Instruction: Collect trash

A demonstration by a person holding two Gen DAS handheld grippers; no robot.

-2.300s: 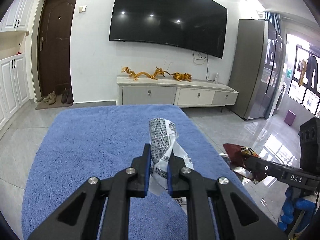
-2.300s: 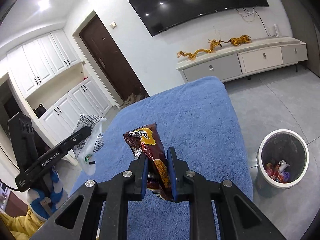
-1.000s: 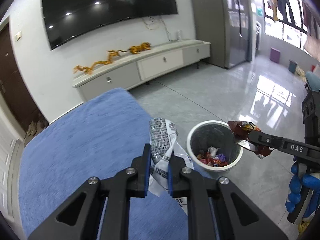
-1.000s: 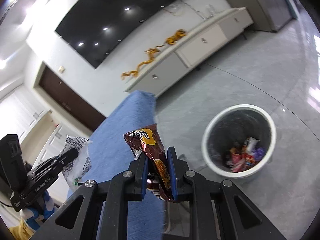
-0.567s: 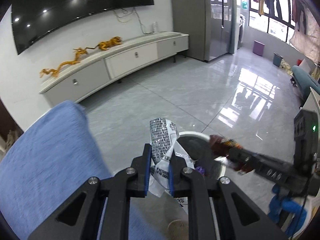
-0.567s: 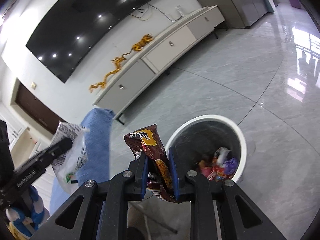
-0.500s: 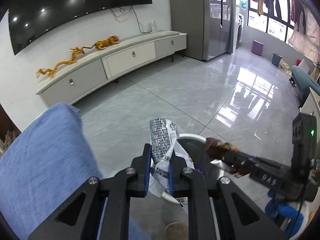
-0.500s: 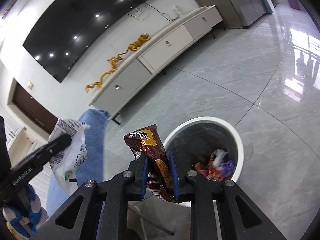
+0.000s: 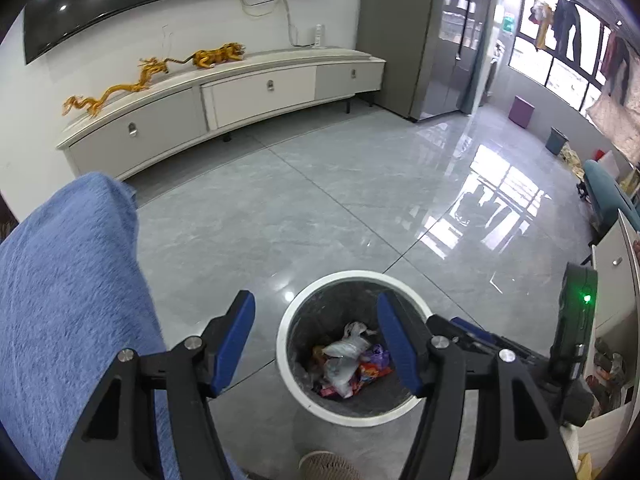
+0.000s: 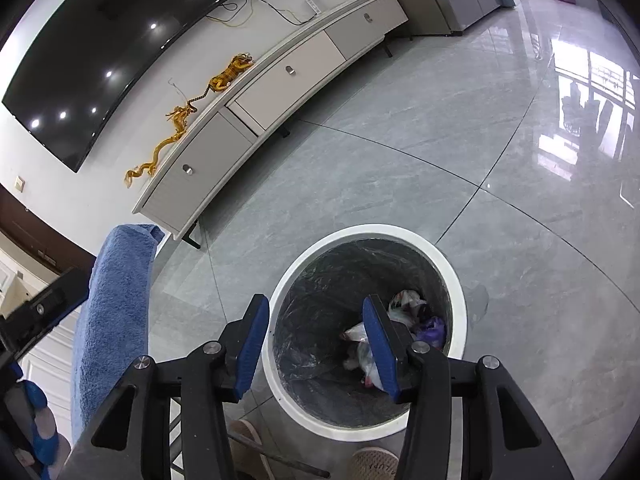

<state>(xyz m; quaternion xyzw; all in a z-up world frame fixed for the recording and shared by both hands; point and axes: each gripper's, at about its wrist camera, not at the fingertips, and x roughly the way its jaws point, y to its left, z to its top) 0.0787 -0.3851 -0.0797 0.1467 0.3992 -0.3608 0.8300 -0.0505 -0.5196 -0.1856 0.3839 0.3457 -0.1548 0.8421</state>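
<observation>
A white-rimmed trash bin (image 9: 289,312) with a black liner stands on the grey floor; it also shows in the right wrist view (image 10: 459,284). Several wrappers (image 9: 347,364) lie in its bottom, also seen in the right wrist view (image 10: 404,320). My left gripper (image 9: 316,332) is open and empty, held above the bin's left side. My right gripper (image 10: 316,338) is open and empty, directly above the bin's mouth. The right gripper's body (image 9: 572,344) shows at the right edge of the left wrist view.
The blue-towel-covered table (image 9: 60,288) lies to the left, its edge close to the bin (image 10: 116,300). A long white TV cabinet (image 9: 240,92) with golden dragon figures stands by the far wall. A slipper toe (image 10: 374,465) shows below the bin.
Both grippers swung from the table to above the bin and opened. The white printed wrapper and the brown snack wrapper have left the jaws.
</observation>
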